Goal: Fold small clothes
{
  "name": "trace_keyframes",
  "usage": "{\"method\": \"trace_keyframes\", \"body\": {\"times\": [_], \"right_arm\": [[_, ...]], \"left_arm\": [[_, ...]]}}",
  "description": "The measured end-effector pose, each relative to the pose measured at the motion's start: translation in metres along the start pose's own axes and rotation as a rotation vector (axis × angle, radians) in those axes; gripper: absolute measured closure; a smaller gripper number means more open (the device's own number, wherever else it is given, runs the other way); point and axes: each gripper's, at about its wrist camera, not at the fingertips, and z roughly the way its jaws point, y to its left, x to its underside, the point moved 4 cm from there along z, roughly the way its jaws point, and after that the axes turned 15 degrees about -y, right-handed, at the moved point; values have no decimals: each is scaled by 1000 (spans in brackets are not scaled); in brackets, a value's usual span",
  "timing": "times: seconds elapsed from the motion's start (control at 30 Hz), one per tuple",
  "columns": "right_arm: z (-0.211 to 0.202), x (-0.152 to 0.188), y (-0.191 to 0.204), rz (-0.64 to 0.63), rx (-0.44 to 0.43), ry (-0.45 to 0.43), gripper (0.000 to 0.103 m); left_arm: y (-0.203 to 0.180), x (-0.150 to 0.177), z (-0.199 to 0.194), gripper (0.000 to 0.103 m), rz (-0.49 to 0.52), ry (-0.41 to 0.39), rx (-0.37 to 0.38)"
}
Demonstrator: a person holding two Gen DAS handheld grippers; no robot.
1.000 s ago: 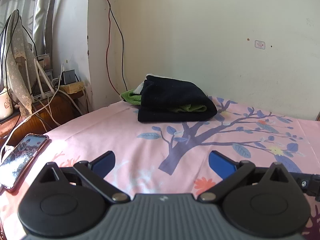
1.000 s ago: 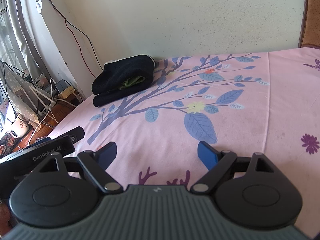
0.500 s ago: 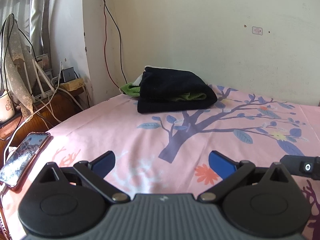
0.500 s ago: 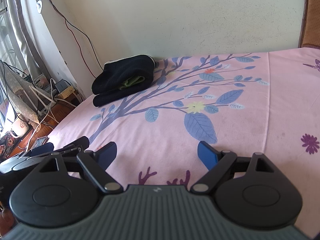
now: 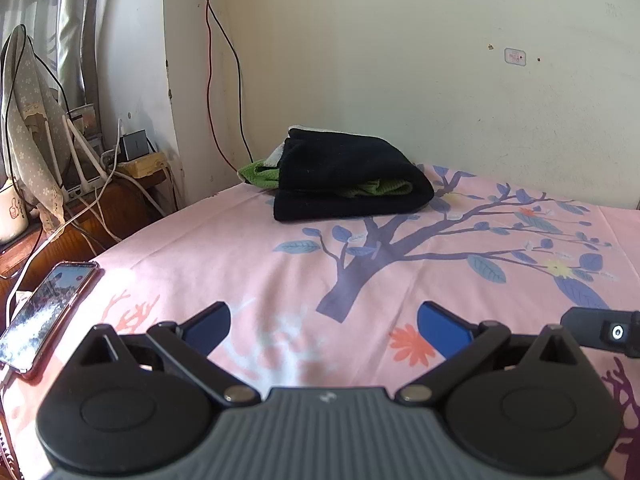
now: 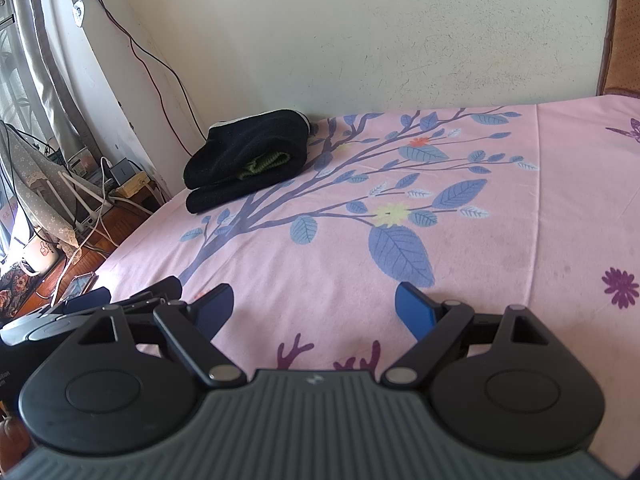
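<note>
A stack of folded clothes [image 5: 348,182] lies at the far end of the pink bed sheet [image 5: 280,272] against the wall: a black garment folded around a green one. The same stack of clothes [image 6: 248,160] shows in the right wrist view at the far left corner of the sheet [image 6: 360,240]. My left gripper [image 5: 322,322] is open low over the sheet's near part, nothing between its blue fingertips. My right gripper [image 6: 314,308] is open too and holds nothing. Both are well short of the stack.
A phone [image 5: 46,312] lies at the bed's left edge. A wooden side table [image 5: 100,204] with cables, a router and a mug [image 5: 12,212] stands left of the bed. Wires hang on the wall. A brown headboard [image 6: 624,40] is at the right.
The left wrist view has tilted a little, so the clothes stack sits slightly lower in frame. The right gripper's side shows at its right edge. The right wrist view is steady.
</note>
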Motion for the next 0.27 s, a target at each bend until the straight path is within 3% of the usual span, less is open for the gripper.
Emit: {"method": "trace_keyframes", "body": {"times": [0.27], "right_arm": [[0, 0, 0, 0, 0, 0, 13]], "left_arm": [[-2, -1, -1, 0, 11, -6, 22]]}}
